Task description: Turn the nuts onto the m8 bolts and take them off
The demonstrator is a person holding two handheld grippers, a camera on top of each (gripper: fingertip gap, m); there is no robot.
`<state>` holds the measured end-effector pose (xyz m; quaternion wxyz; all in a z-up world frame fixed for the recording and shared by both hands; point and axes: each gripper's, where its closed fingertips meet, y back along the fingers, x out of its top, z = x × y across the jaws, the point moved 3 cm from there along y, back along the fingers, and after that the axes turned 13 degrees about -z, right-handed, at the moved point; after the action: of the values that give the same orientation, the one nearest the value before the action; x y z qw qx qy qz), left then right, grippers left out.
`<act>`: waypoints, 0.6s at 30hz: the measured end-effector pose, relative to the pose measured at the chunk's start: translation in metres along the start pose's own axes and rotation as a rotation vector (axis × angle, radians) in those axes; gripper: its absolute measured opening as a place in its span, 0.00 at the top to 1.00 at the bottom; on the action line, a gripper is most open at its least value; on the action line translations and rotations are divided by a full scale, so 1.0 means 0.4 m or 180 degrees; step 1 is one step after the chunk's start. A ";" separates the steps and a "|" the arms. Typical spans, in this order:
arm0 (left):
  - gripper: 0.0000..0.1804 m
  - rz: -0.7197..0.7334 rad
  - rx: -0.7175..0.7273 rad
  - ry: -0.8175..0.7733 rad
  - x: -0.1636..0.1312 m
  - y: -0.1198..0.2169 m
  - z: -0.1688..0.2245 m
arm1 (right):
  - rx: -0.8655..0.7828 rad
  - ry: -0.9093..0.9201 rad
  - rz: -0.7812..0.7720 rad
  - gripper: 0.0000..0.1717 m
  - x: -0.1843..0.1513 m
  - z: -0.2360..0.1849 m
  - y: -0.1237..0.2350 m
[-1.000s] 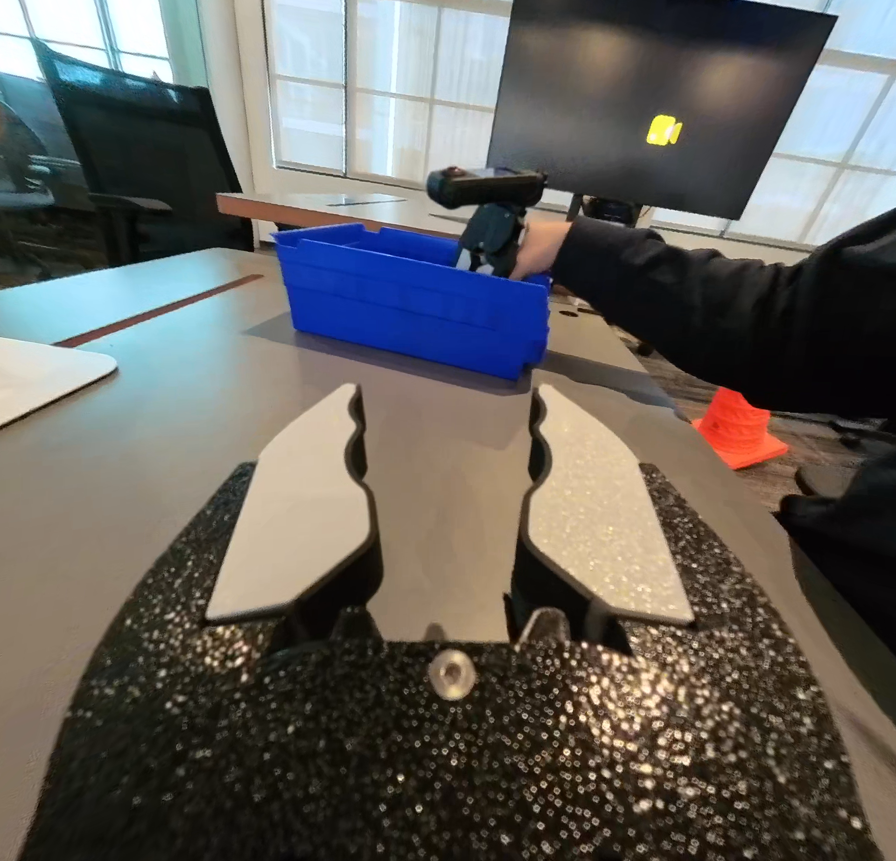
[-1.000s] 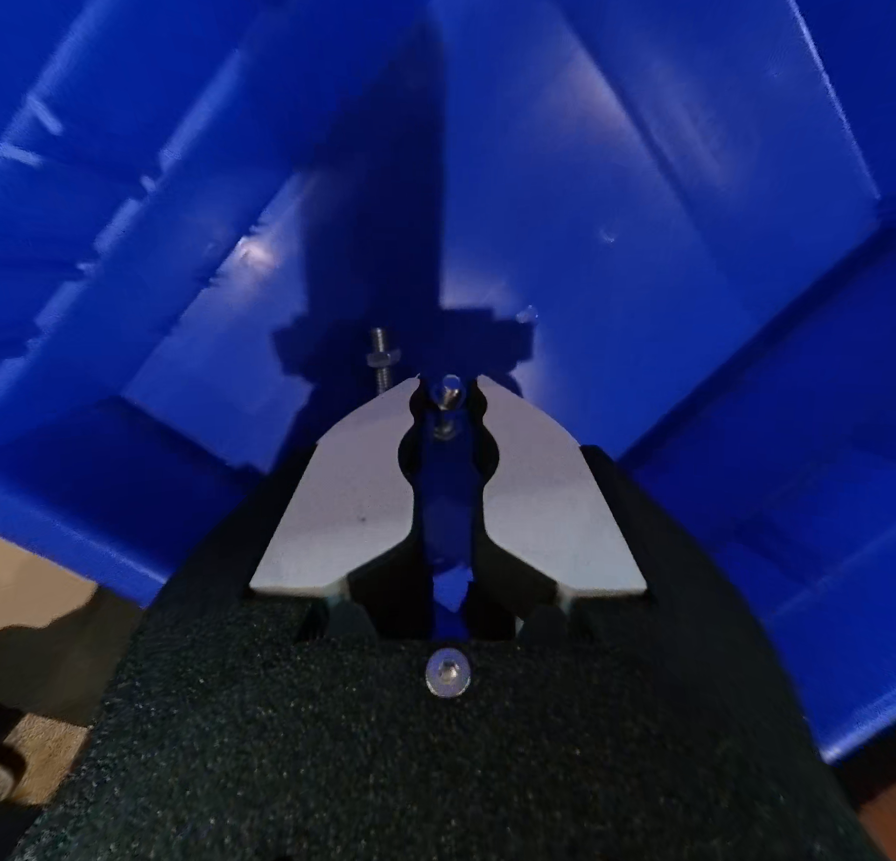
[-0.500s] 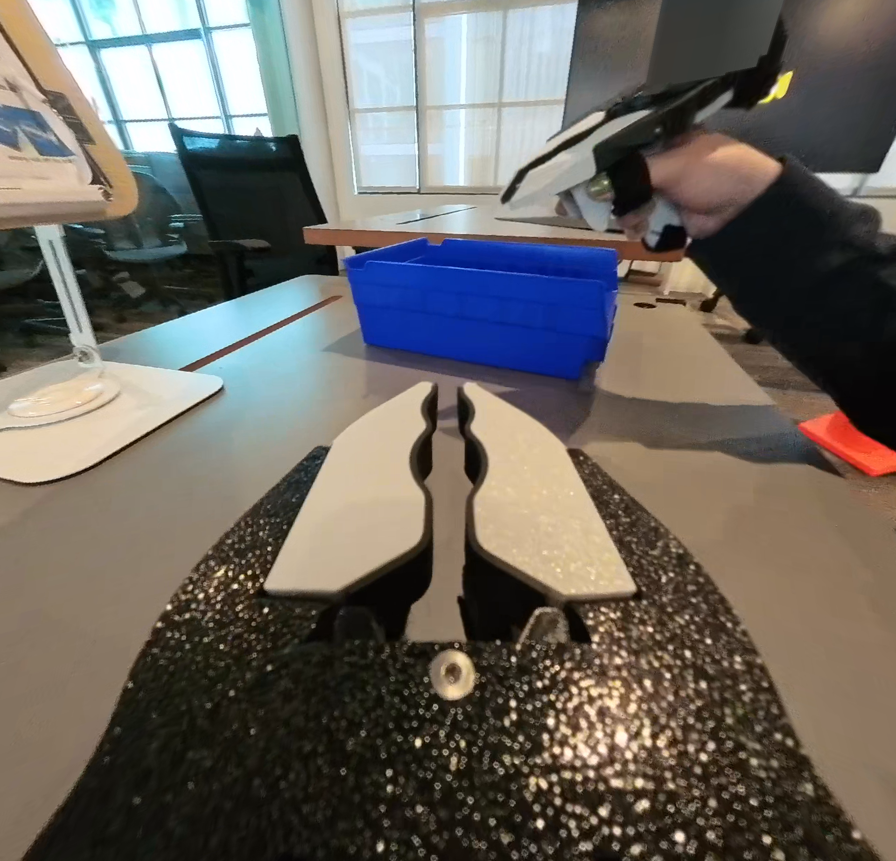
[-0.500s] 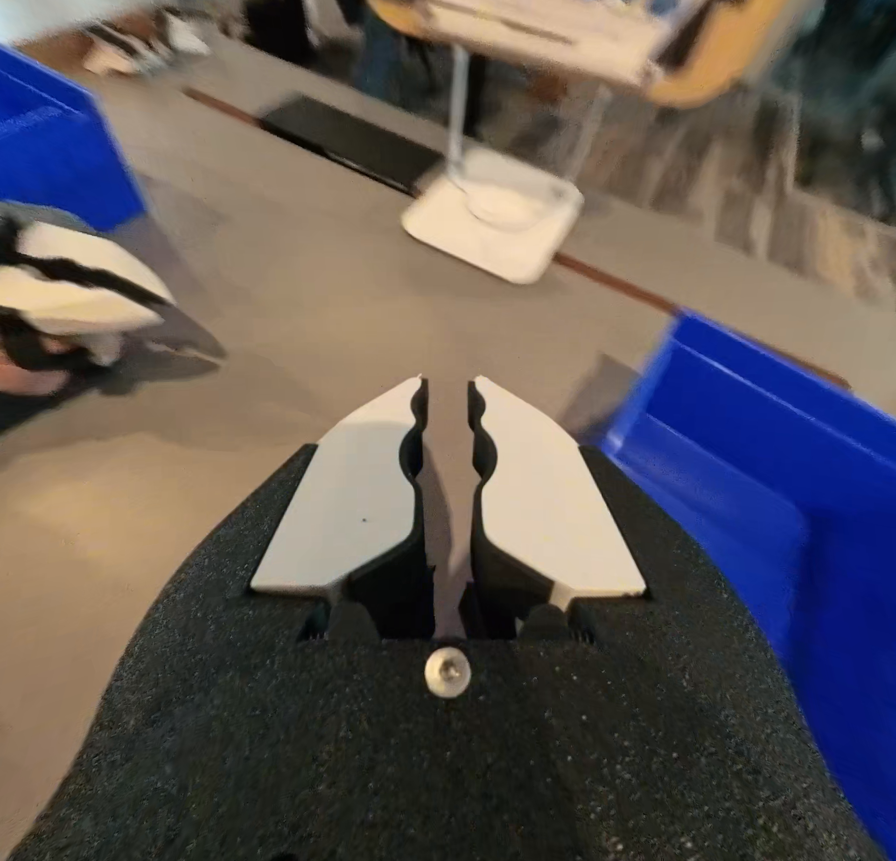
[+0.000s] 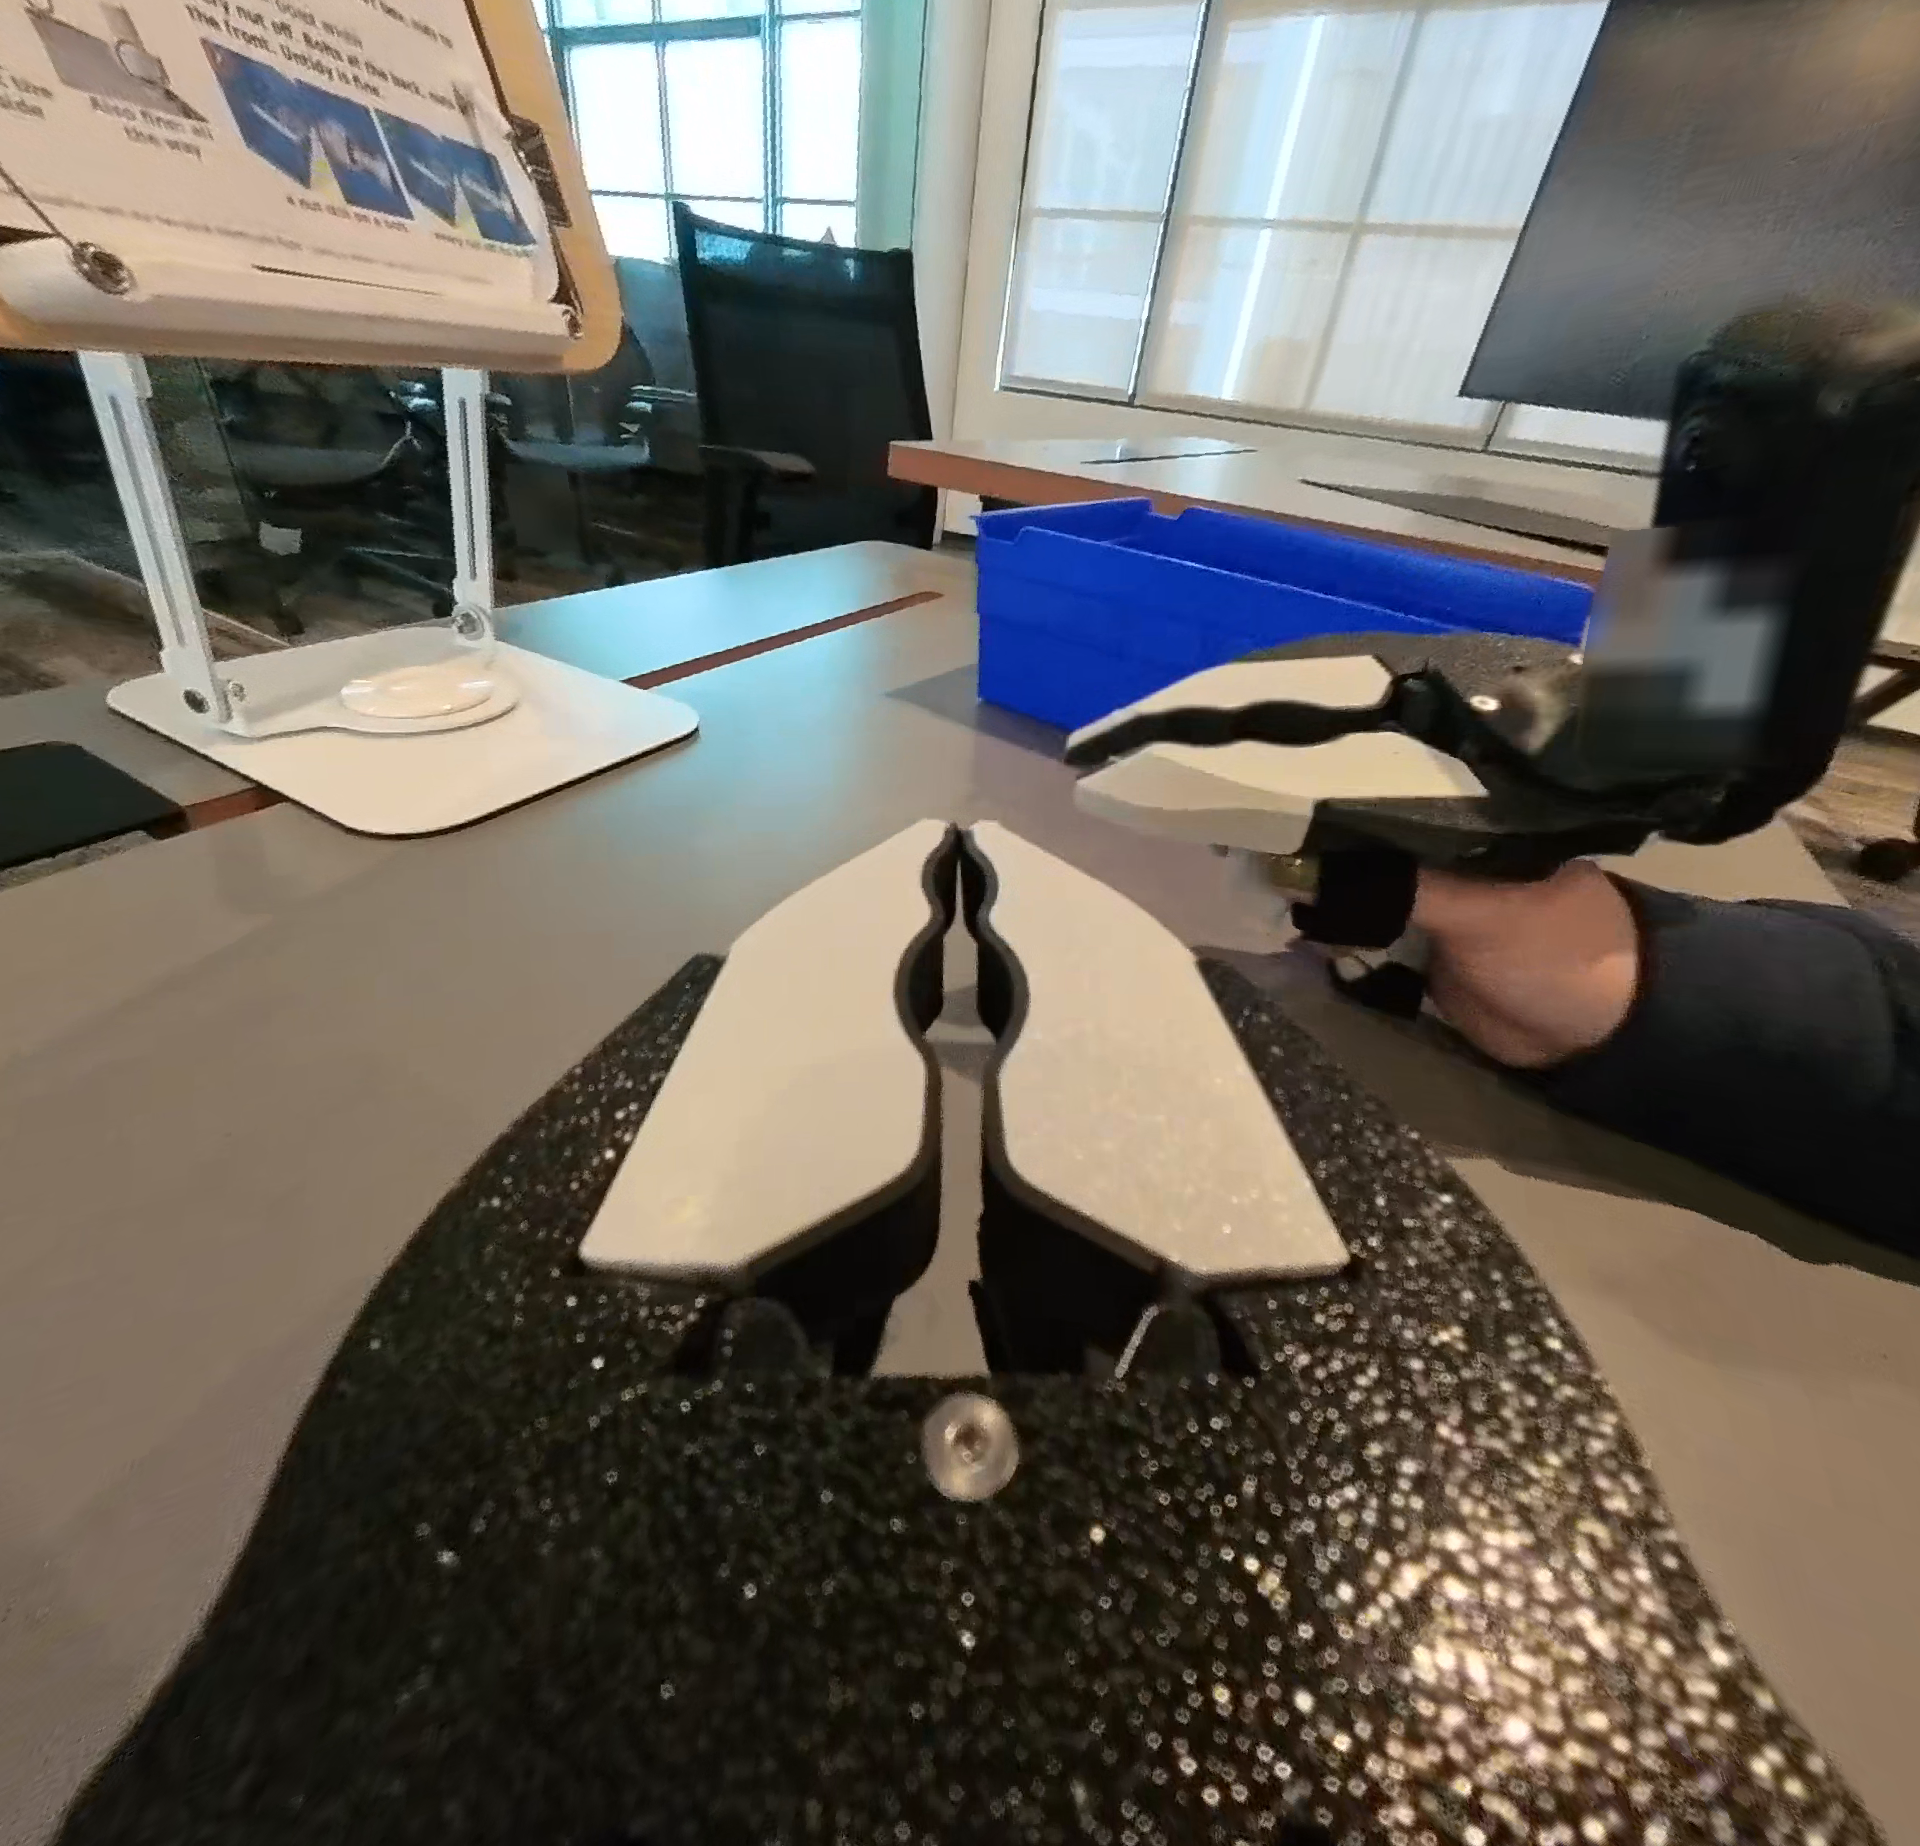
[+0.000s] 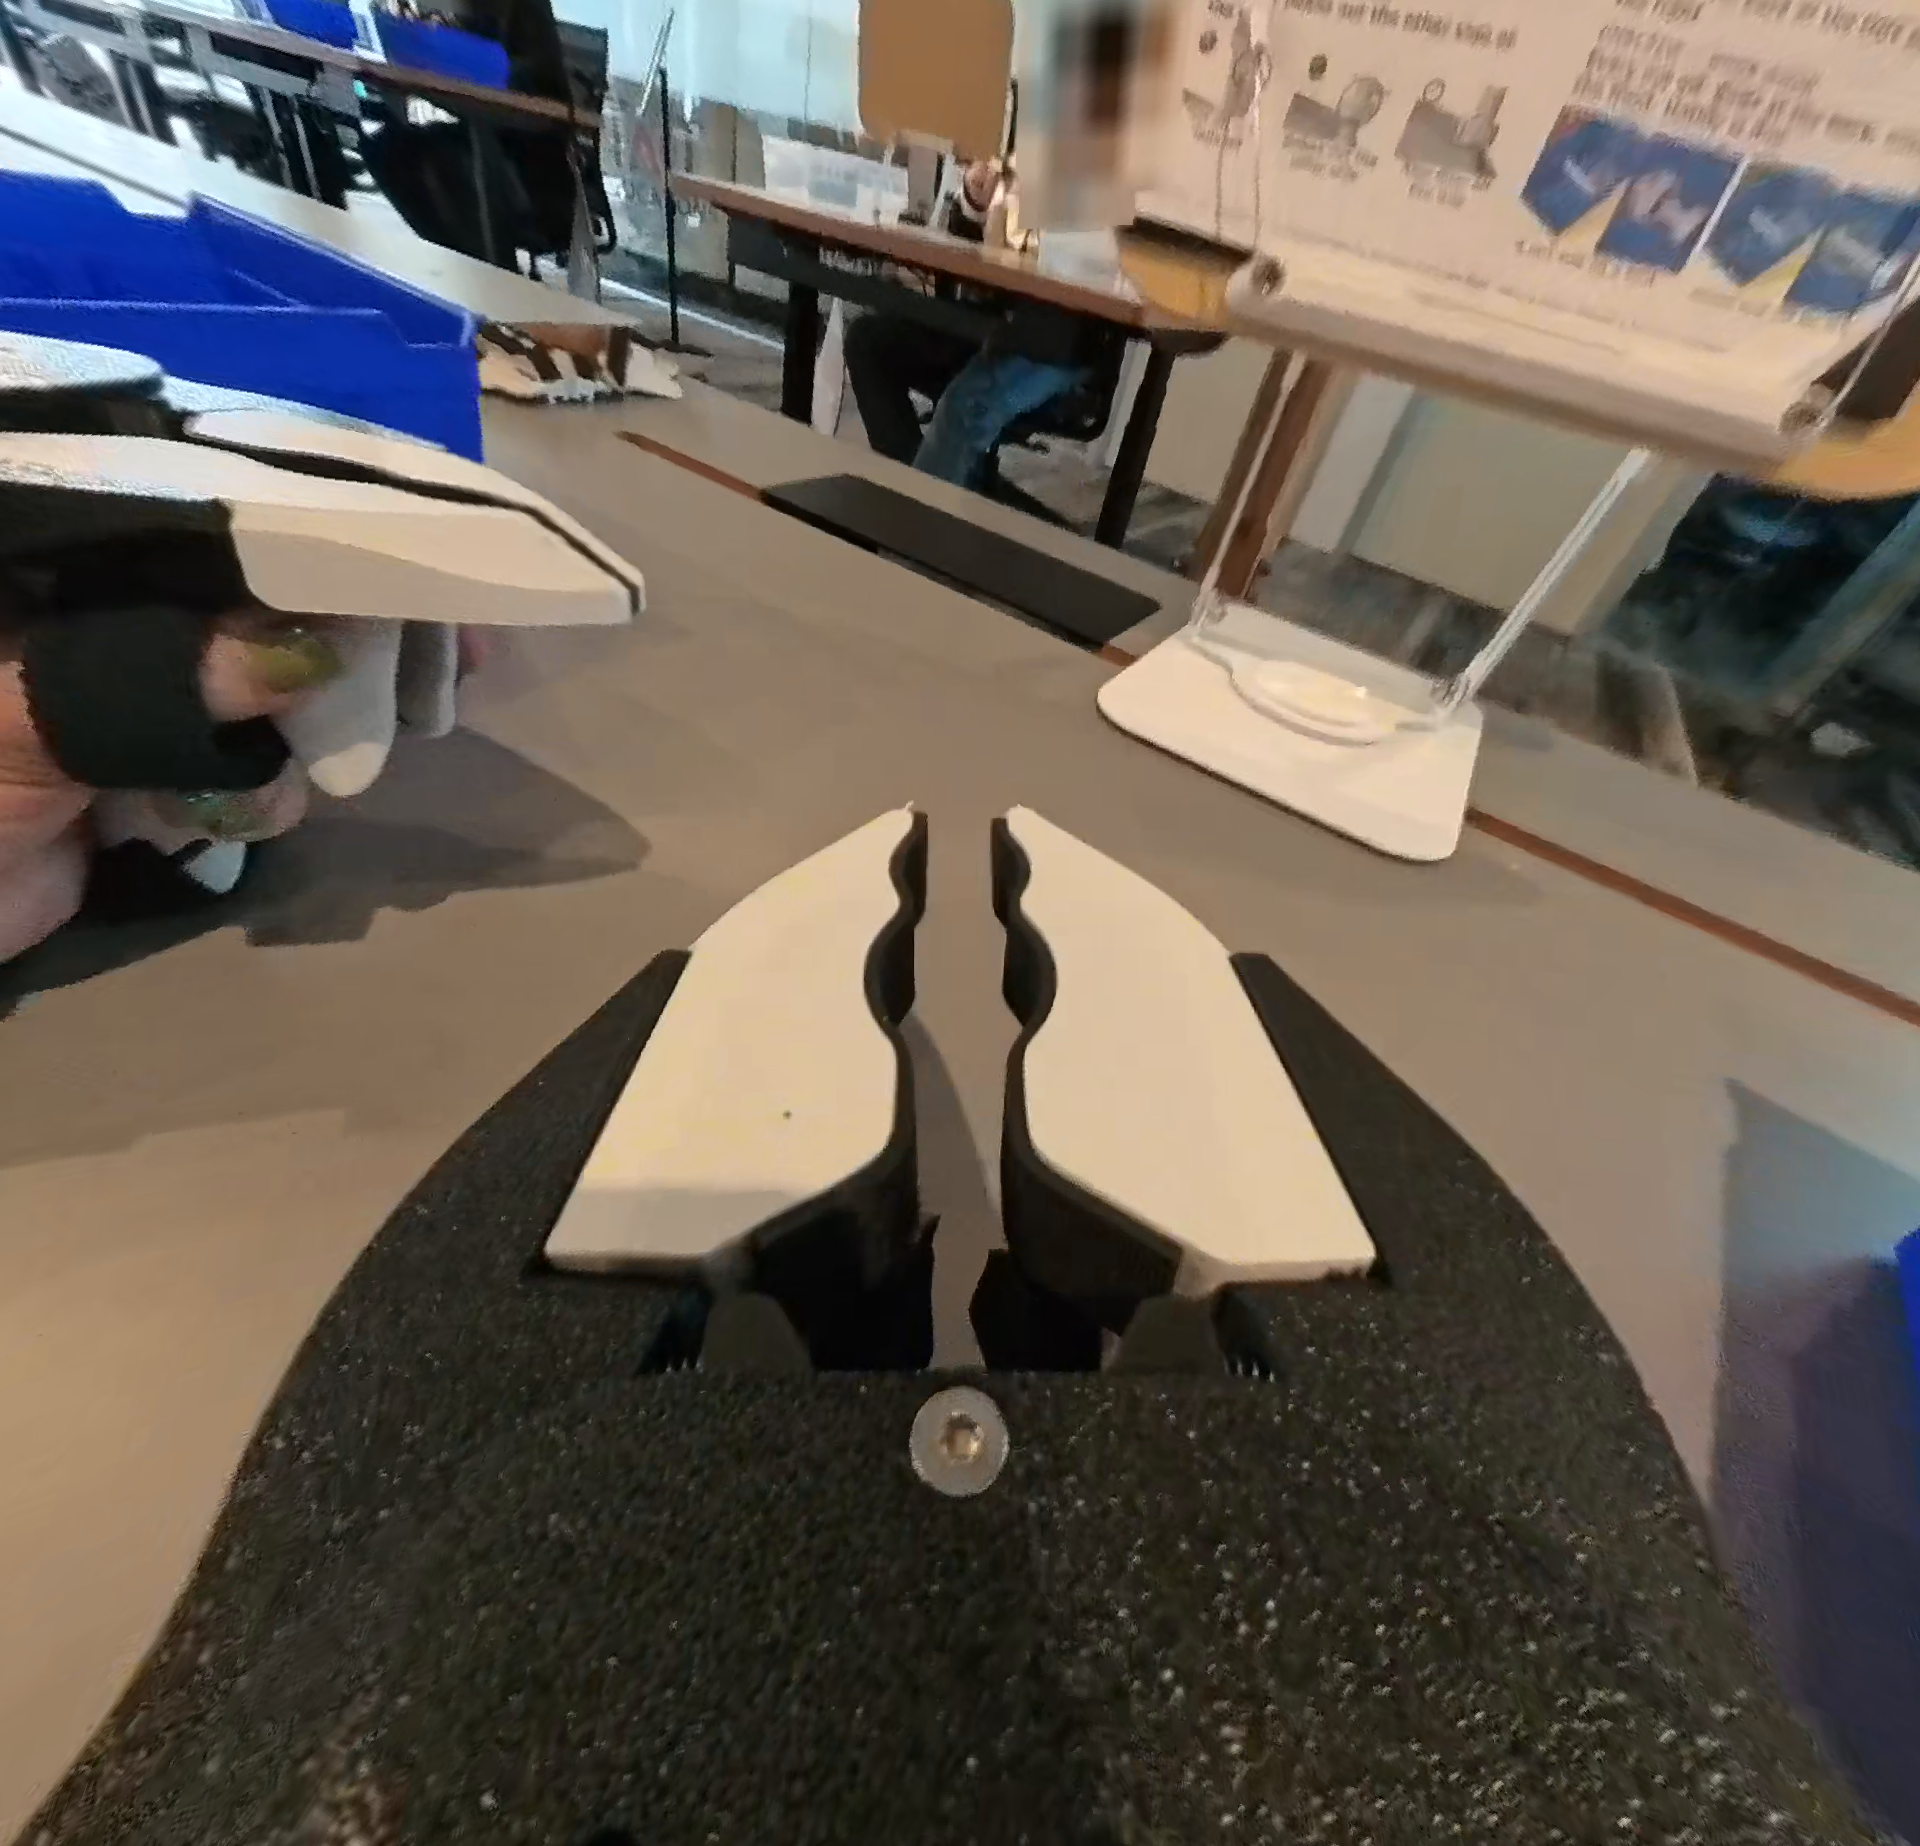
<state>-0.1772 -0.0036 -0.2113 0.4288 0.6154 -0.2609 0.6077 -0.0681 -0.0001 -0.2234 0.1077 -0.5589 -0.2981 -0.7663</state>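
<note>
While both of my tools hover low over the grey table, neither has anything in its grip. My left gripper has its fingertips pressed together at the very front, the wavy black pads leaving only small hollows behind them, and nothing sits in those hollows. My right gripper stands slightly apart, a narrow slot of bare table showing between its white fingers.

From the left wrist view the right gripper comes in from the right side, held in a hand with a dark sleeve, its tips pointing across in front of my left tool. From the right wrist view the left gripper shows at the left edge, tips together.

Beyond them stands the blue bin, near the right gripper and well apart from the left one. I cannot see into it, so I cannot tell where the nuts and bolts lie. Farther left on the table is a white stand carrying an instruction sheet, with a black pad beside its base.
</note>
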 end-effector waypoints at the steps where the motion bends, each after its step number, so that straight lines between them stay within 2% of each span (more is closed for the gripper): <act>1: 1.00 -0.0013 -0.0012 -0.0017 -0.001 -0.002 0.002 | -0.0072 0.0048 0.0045 0.94 0.002 0.003 0.003; 10: 1.00 -0.0211 0.0027 -0.0332 -0.009 -0.017 0.020 | -0.0018 0.0259 0.0099 0.94 0.003 -0.020 -0.002; 12: 1.00 -0.0319 -0.0161 -0.0418 -0.004 -0.014 0.041 | -0.0081 0.0383 0.0183 0.95 0.007 -0.022 -0.002; 15: 0.96 -0.0264 -0.0351 -0.0456 0.039 0.022 0.088 | -0.0111 0.0469 0.0182 0.95 0.006 -0.025 -0.003; 18: 0.92 -0.0179 -0.0266 -0.0275 0.114 0.102 0.126 | -0.0112 0.0519 0.0195 0.95 0.006 -0.029 -0.002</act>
<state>-0.1793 -0.0570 -0.1529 0.4594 0.6297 -0.2870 0.5568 -0.0786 -0.0056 -0.2238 0.1451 -0.5053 -0.2577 -0.8107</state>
